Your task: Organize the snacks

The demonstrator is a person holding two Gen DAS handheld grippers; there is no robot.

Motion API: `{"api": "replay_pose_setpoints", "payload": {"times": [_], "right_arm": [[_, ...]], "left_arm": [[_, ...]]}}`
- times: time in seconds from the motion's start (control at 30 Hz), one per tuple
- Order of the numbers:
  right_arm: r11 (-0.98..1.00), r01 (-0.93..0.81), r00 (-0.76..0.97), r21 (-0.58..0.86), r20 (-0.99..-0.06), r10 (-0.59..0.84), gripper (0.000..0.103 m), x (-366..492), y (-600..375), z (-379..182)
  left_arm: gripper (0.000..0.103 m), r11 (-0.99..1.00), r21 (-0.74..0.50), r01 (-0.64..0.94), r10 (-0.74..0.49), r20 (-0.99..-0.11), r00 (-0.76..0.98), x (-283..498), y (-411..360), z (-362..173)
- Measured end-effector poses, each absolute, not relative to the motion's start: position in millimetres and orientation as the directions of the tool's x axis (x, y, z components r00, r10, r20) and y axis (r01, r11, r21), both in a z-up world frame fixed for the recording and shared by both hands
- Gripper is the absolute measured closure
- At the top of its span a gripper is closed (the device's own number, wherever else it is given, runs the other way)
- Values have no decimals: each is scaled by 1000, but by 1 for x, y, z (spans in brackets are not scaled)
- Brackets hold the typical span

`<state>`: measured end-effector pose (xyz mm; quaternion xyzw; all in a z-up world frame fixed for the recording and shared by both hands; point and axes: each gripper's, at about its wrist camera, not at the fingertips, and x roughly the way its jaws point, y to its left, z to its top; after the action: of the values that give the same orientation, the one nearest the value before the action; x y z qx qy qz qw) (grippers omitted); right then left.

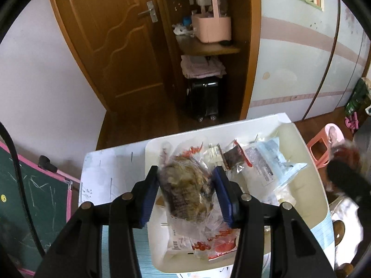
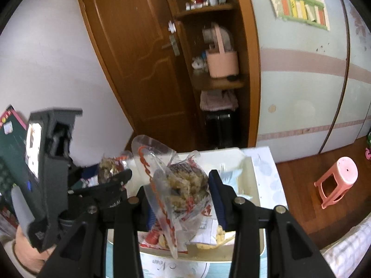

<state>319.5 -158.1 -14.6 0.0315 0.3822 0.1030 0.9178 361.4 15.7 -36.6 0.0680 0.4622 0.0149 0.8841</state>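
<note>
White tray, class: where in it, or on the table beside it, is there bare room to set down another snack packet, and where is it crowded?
Bare: the white tray's right side, between the blue-white packet and the rim, and the table strip left of the tray. Crowded: the tray's middle and near end, piled with clear and red-printed packets.

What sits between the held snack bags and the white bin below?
Nothing visible. Both the left gripper and right gripper hold a snack bag directly above the open white bin, which already holds other packets.

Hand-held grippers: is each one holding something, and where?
Yes. The left hand-held gripper and the right hand-held gripper each clamp a clear snack bag around its middle.
</note>
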Motion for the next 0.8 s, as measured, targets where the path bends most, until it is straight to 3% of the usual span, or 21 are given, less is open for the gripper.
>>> {"api": "replay_pose_setpoints", "payload": {"times": [0.03, 0.07, 0.1, 0.17, 0.23, 0.3, 0.8], "right_arm": [[977, -166, 668, 132, -713, 210, 62, 322, -157, -22], [976, -173, 653, 134, -726, 215, 62, 324, -157, -28], [974, -180, 641, 135, -735, 220, 60, 325, -156, -32], [976, -177, 638, 126, -741, 211, 49, 324, -157, -37], [979, -168, 656, 113, -729, 197, 31, 321, -157, -38], [982, -158, 667, 107, -722, 186, 26, 318, -158, -36], [979, -144, 669, 143, -715, 203, 23, 282, -160, -14]], "left_arm": [[39, 989, 142, 37, 95, -815, 572, 362, 15, -40], [9, 988, 145, 43, 96, -819, 566, 362, 14, -45], [0, 989, 138, 56, 84, -827, 556, 362, 14, -49], [1, 988, 128, 86, 63, -844, 533, 363, 12, -57], [1, 986, 138, 97, 71, -862, 503, 362, 11, -66], [1, 983, 158, 91, 95, -870, 483, 360, 10, -71], [1, 998, 50, 50, 16, -849, 529, 311, 27, -22]]}}
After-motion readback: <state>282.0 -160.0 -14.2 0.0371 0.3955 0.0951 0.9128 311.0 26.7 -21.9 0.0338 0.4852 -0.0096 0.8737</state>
